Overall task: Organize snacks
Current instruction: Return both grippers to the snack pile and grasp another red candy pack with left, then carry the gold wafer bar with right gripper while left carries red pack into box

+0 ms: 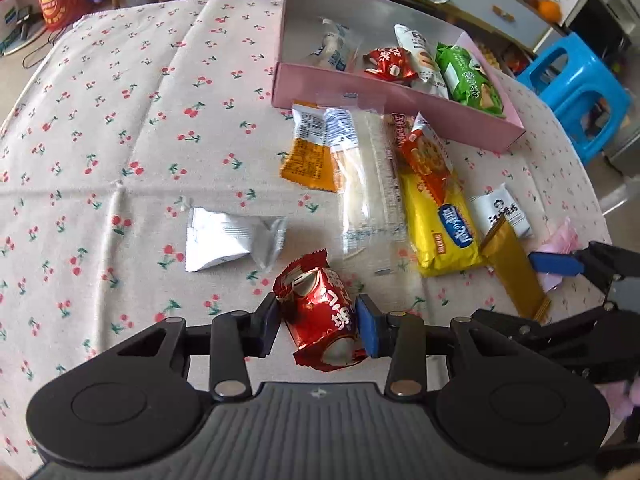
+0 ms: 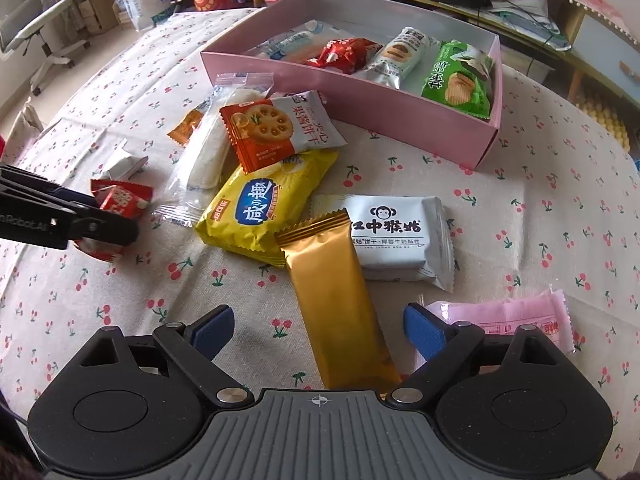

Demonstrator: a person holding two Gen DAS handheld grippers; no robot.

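Observation:
On the cherry-print tablecloth [image 1: 120, 128] my left gripper [image 1: 318, 322] is shut on a red foil snack packet [image 1: 320, 312], pads pressing both of its sides; the same grip shows from the side in the right wrist view, red packet [image 2: 120, 200]. My right gripper [image 2: 320, 328] stands open, its blue pads either side of a long gold packet [image 2: 340, 300] without touching it. A pink box [image 2: 320, 80] at the back holds several snacks. Loose before it lie a yellow cracker pack [image 2: 264, 208], a white monkey-logo pack [image 2: 400, 236] and an orange biscuit pack [image 2: 272, 132].
A clear long bread packet [image 2: 208, 152], a small orange packet [image 1: 312, 152] and a silver packet [image 1: 232, 240] lie left of the pile. A pink packet [image 2: 512, 320] sits under the right gripper's right finger. A blue stool [image 1: 580, 92] stands past the table edge.

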